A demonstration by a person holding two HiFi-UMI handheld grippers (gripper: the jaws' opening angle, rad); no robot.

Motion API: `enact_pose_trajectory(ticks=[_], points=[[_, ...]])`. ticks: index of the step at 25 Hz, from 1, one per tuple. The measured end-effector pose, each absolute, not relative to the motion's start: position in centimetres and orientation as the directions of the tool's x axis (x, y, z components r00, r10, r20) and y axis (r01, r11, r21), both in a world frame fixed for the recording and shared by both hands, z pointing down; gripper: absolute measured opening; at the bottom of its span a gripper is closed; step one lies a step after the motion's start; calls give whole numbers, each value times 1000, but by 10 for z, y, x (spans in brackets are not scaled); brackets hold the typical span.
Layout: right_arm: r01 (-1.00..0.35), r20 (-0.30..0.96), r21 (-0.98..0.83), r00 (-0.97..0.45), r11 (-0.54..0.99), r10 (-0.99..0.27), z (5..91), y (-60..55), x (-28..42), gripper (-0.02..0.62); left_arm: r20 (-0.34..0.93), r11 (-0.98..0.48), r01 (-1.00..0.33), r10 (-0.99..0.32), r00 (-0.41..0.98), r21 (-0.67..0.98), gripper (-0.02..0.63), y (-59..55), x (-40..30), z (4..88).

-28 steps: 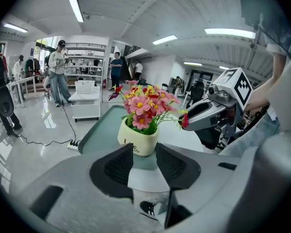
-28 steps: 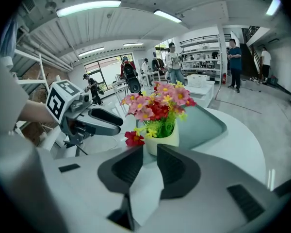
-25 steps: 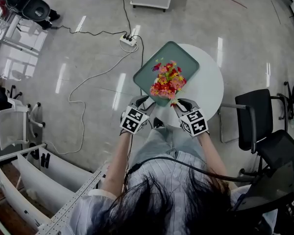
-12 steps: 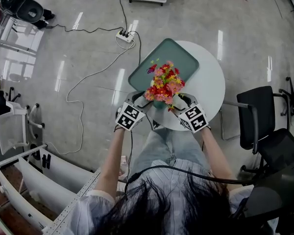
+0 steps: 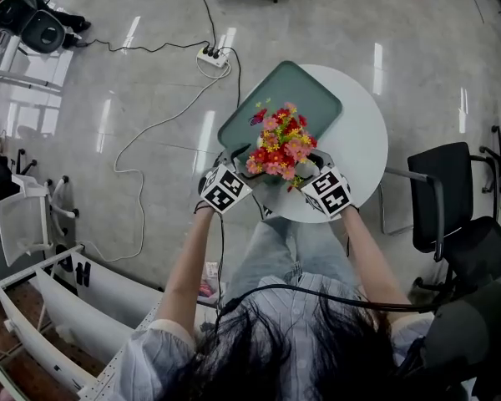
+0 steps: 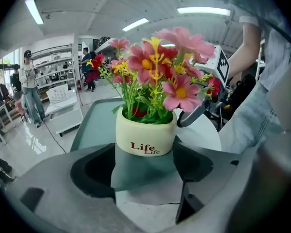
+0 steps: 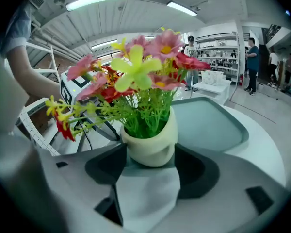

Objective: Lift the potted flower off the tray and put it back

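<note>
The potted flower (image 5: 281, 149), pink, red and yellow blooms in a cream pot (image 6: 145, 135) printed "Life", stands on the near corner of the green tray (image 5: 301, 90). My left gripper (image 5: 238, 167) is at the pot's left and my right gripper (image 5: 313, 172) at its right, both angled downward. In the left gripper view the jaws (image 6: 145, 152) have just been opening; the pot sits between their tips with no clear press. The right gripper (image 7: 150, 164) has likewise just been opening, with the pot (image 7: 150, 142) between its tips.
The tray lies on a small round white table (image 5: 359, 140), jutting past its far left rim. A black chair (image 5: 438, 190) stands to the right. A power strip (image 5: 210, 55) and cable lie on the floor beyond. People and shelves stand far off.
Both grippers have come forward and down to either side of the pot, and their jaws have spread from nearly closed to wide. The pot has stayed on the tray.
</note>
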State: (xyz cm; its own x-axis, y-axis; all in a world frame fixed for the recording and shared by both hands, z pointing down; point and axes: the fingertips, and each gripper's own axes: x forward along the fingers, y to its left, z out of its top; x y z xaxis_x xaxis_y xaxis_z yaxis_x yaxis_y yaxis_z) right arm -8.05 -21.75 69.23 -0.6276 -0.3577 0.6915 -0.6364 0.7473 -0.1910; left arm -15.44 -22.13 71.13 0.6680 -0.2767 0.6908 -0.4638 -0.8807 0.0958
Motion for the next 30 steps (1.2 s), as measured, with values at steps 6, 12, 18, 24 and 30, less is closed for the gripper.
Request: enact_pose_trajectory(ticks=[6,12,18,24,30], points=[[-570,700,-189,-649,800,-297,698,-213,-84,296,695,-906,-413,-239,679,92,387,-223,-146,717],[-565,720,-189,-636,803,-278,709,-214,-83,304,712,-924,-375,-213,670,76,400,-229,-140,723],[-559,726,-198,-636,805,-263,712,-215,-86,304,719,-930,-357,-193,668,83,410,-227,-136,728],[-569,722,-181,-631,802,-284,712,-219,-85,302,722,-925,-370,-200,662,83,410,-229,-136,728],[-569,711,-139,-627,811,-319,704,-220,-82,302,732,-920,-389,-226,642,57,410,-231,-131,726]])
